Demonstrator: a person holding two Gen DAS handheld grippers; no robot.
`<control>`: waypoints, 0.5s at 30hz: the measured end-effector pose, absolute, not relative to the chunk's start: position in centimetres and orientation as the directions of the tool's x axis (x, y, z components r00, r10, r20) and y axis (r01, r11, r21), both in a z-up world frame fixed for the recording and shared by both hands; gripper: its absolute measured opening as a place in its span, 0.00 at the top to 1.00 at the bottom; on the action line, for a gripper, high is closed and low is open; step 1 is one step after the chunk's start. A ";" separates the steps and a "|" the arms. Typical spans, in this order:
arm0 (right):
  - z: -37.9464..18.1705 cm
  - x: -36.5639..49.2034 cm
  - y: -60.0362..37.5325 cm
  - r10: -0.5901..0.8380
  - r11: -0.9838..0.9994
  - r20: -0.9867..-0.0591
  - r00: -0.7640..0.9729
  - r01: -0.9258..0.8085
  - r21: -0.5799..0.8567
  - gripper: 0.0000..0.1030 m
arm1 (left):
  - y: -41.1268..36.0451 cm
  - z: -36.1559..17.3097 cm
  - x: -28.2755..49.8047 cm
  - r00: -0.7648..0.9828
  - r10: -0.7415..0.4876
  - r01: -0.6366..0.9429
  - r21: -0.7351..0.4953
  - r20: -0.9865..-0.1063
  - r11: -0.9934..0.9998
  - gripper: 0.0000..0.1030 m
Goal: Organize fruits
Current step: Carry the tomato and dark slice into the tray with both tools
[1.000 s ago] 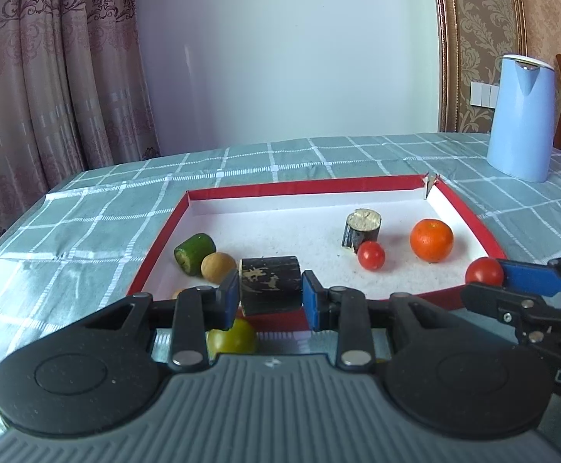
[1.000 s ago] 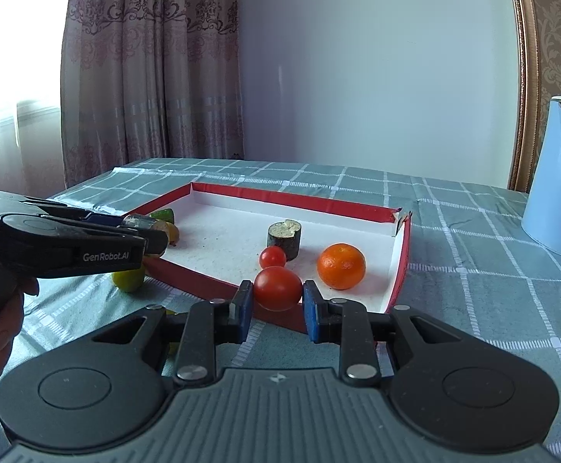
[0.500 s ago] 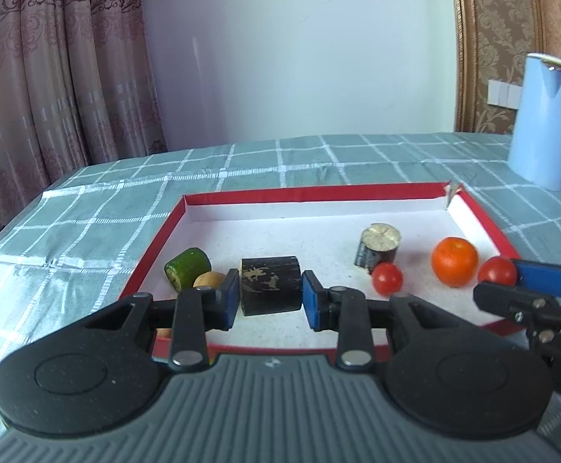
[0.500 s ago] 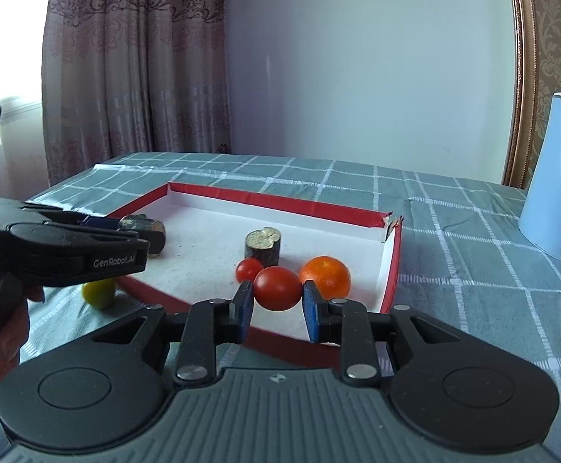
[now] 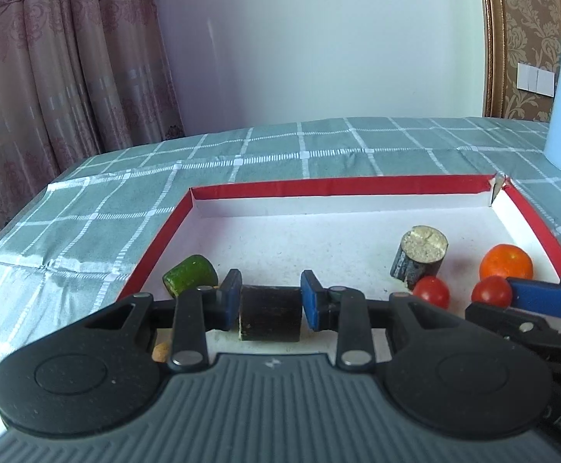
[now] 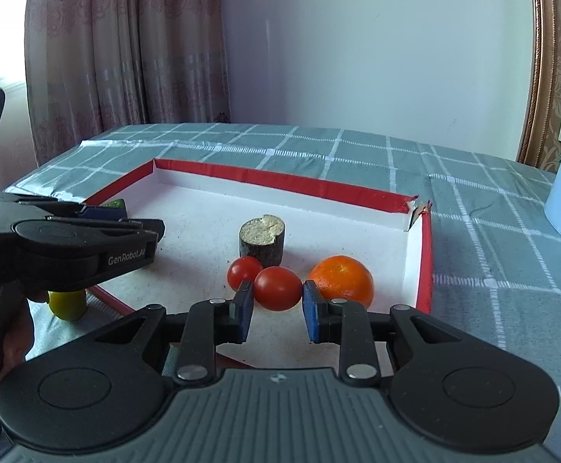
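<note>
Tomato, smooth, soft and easily bruised, sat clamped at its widest sides between the right gripper pads, while the left gripper pinched a dark cylinder.

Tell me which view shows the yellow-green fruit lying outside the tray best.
The right wrist view. There the yellow-green fruit lies on the tablecloth just outside the red-edged tray, its top hidden under the left claw. The left wrist view shows nothing of it: the claw's own body covers that spot.
</note>
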State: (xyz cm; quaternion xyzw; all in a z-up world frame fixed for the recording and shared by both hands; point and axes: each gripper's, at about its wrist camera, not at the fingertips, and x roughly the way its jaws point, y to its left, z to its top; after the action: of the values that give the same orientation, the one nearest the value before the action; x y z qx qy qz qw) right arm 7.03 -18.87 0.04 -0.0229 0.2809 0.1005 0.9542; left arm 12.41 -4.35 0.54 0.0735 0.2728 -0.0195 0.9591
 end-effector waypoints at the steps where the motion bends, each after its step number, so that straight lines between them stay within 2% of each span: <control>1: -0.1 7.2 -18.8 0.178 0.979 -0.547 0.818 -0.203 0.014 0.74 | -4.4 0.5 12.5 0.851 0.005 0.077 0.134 -0.526 0.988 0.71; 11: -0.5 8.6 -18.7 0.188 0.980 -0.585 0.789 -0.192 0.055 0.74 | -4.5 0.2 13.1 0.850 0.016 0.071 0.145 -0.526 0.987 0.70; 15: -0.7 9.0 -18.7 0.206 0.977 -0.602 0.771 -0.193 0.087 0.74 | -4.6 0.2 13.0 0.850 0.008 0.080 0.144 -0.527 0.986 0.63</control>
State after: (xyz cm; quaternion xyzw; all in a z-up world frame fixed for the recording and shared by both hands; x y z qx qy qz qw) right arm 8.97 -18.70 -0.70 0.0102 0.3212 0.1058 0.9410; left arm 13.03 -4.62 0.22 0.0806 0.2733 -0.0188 0.9584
